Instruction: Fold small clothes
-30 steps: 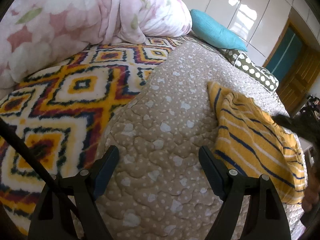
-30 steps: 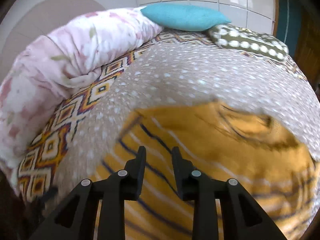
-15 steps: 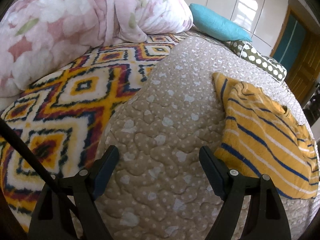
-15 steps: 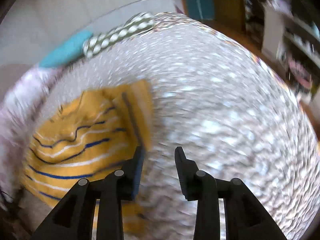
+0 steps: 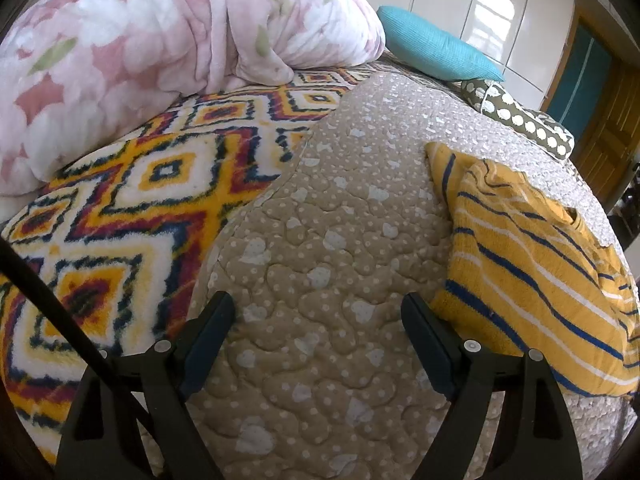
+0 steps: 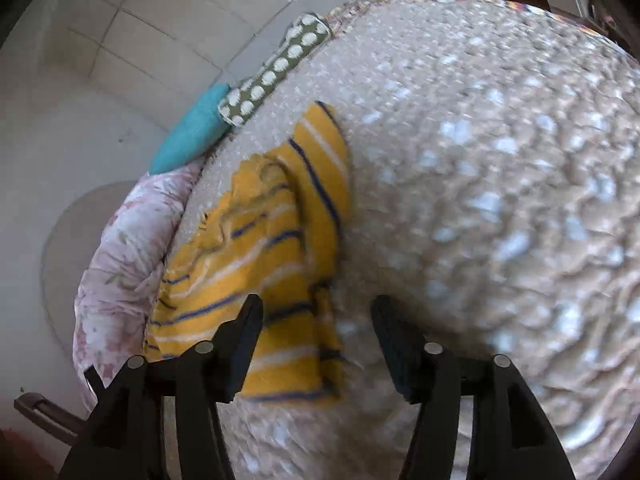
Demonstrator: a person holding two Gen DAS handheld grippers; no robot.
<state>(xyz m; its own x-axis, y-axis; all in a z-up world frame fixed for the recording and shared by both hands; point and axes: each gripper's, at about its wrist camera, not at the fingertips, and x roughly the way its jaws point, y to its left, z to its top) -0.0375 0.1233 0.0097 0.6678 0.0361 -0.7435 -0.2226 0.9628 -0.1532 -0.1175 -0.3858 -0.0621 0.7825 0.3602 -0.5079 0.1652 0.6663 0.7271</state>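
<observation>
Both pairs of jaws stand wide apart and hold nothing. From its own view, the left gripper [image 5: 316, 320] hovers over the tan bedspread [image 5: 340, 208], just beside the near corner of the yellow striped top [image 5: 532, 268]; its right finger sits close to the top's edge, though I cannot tell whether it touches. The right gripper [image 6: 316, 320] hangs at the opposite side of the top [image 6: 260, 256], with its left finger over the striped cloth and its right finger over bare bedspread.

The top lies on the bedspread already doubled over, with one narrow flap sticking out toward the blue pillow [image 5: 436, 50]. My judgement is that one fold is done and the grippers are free between folds. The next move probably calls for each gripper to pinch an edge of the top, lift it cleanly through both layers, and lay it over without dragging the bedspread.

The right view is blurred, so the top's edges and layers are hard to read there. In the left view, the top's far corner runs off the frame, and the collar area is bunched, so its exact shape is unclear.
</observation>
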